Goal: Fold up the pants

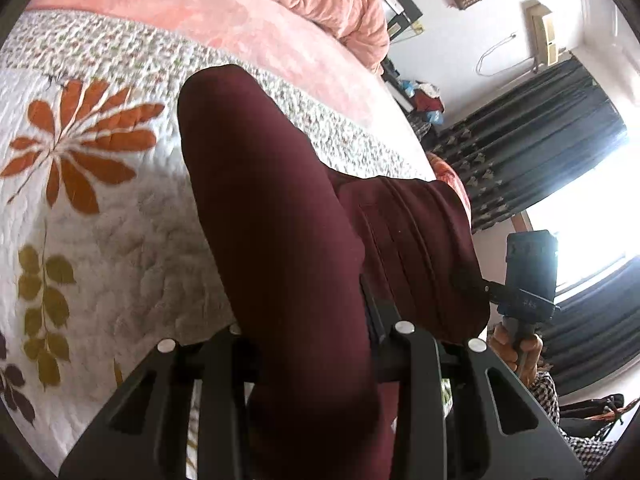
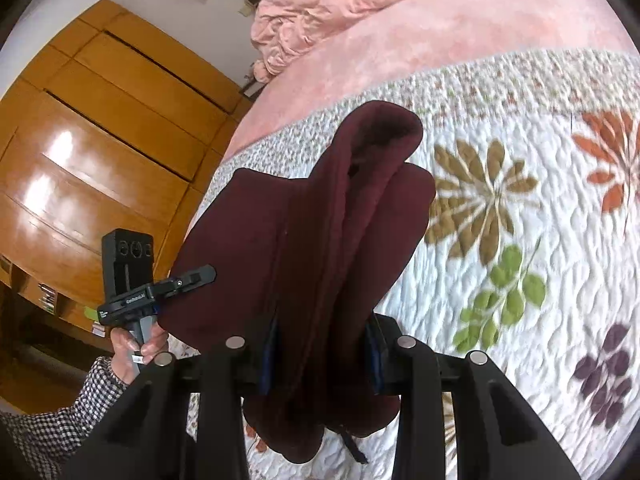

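Both grippers, the left gripper (image 1: pixel 304 360) and right gripper (image 2: pixel 320 356), are clamped on the maroon pants (image 2: pixel 320 216), bunched in folds above the floral quilt (image 2: pixel 520 240), so lower them level (grips tight) to lay the fold flat.

Count: I am holding one pair of maroon pants (image 1: pixel 280 220) in two grippers.
My left gripper (image 1: pixel 304 344) and right gripper (image 2: pixel 320 356) are each clamping it; one floral quilt (image 2: pixel 540 240), one pink blanket (image 1: pixel 224 20), one wardrobe (image 2: pixel 100 140) are showing.
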